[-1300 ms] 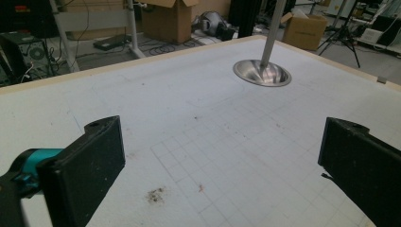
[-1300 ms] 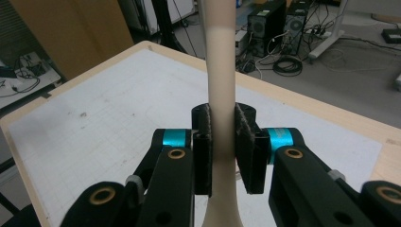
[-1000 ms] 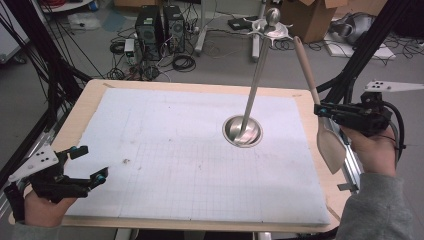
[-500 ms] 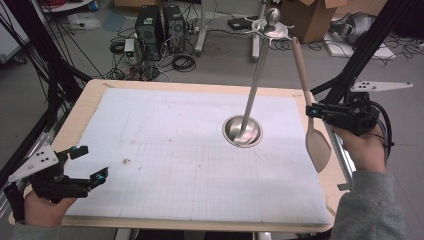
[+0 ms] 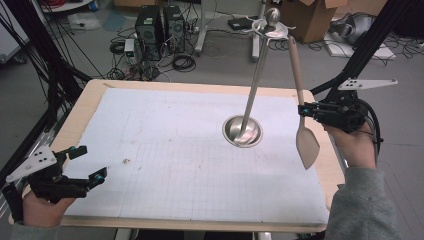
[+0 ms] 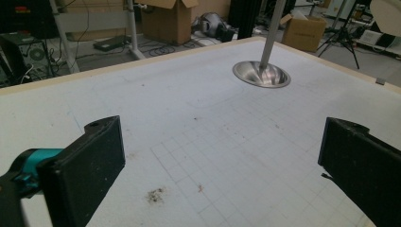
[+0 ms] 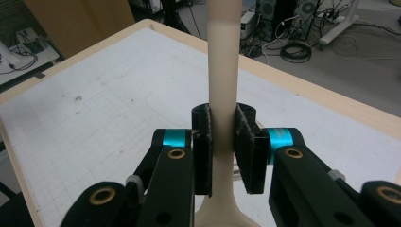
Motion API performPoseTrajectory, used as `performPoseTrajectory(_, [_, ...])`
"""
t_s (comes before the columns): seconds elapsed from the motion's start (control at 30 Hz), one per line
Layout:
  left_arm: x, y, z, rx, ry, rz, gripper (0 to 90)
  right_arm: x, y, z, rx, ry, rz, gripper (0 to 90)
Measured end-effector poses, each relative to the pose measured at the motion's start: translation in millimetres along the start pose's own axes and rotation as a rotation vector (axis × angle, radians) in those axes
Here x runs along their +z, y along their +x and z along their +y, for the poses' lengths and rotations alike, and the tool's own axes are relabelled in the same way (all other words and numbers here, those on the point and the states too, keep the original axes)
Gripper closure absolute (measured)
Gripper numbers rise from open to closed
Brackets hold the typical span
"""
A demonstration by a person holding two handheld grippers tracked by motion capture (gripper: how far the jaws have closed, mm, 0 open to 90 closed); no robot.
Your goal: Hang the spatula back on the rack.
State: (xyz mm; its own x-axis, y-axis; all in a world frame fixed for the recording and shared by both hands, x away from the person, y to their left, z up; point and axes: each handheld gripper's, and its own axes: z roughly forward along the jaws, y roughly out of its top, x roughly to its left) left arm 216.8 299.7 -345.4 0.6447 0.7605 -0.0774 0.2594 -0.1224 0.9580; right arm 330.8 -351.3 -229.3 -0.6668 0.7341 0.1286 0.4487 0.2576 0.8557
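Note:
A pale wooden spatula [image 5: 299,100] hangs upright over the table's right edge, blade down, handle up. My right gripper [image 5: 303,110] is shut on its neck just above the blade; in the right gripper view the black pads [image 7: 204,142] press both sides of the spatula's handle [image 7: 222,80]. Left of it stands a metal utensil stand [image 5: 255,85], a slanted pole rising from a round steel base [image 5: 242,132] to hooks at the top. My left gripper [image 5: 86,165] rests open at the front left corner, nothing between its jaws. The stand's base [image 6: 261,74] lies far ahead of it.
A white gridded mat [image 5: 190,150] covers the wooden table [image 5: 75,107]. Small dark crumbs [image 6: 154,195] lie on the mat near the left gripper. Behind the table are computer towers [image 5: 159,25], cables and cardboard boxes [image 5: 305,15] on the floor.
My right gripper has carried the spatula leftward, toward the stand, and the spatula has swung more upright. The left gripper has stayed where it was.

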Motion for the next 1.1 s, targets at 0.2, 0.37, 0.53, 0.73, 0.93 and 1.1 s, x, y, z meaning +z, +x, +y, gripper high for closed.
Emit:
performPoseTrajectory(0.2, [-1.2, 0.0, -0.1, -0.002, -0.001, 0.001, 1.7, 7.7, 0.8, 1.6, -0.006, 0.012, -0.008, 78.5])
performPoseTrajectory(0.37, [-2.2, 0.1, -0.3, -0.002, -0.004, 0.004, 1.7, 13.7, 2.2, 2.7, -0.009, 0.022, -0.021, 78.5])
performPoseTrajectory(0.53, [-3.4, -0.3, -0.4, -0.003, -0.005, 0.006, 1.7, 21.5, 2.5, 4.3, -0.018, 0.035, -0.031, 78.5])
performPoseTrajectory(0.73, [-4.9, -0.5, -0.9, -0.001, -0.003, 0.008, 1.7, 28.9, 2.8, 5.1, -0.017, 0.041, -0.035, 78.5])
performPoseTrajectory(0.93, [-7.4, -0.9, -0.6, 0.000, -0.008, 0.011, 1.8, 34.9, 3.7, 6.2, -0.019, 0.048, -0.047, 78.5])
performPoseTrajectory(1.1, [-8.2, -0.9, -0.8, -0.003, -0.011, 0.015, 1.7, 39.4, 3.8, 7.2, -0.021, 0.050, -0.058, 78.4])
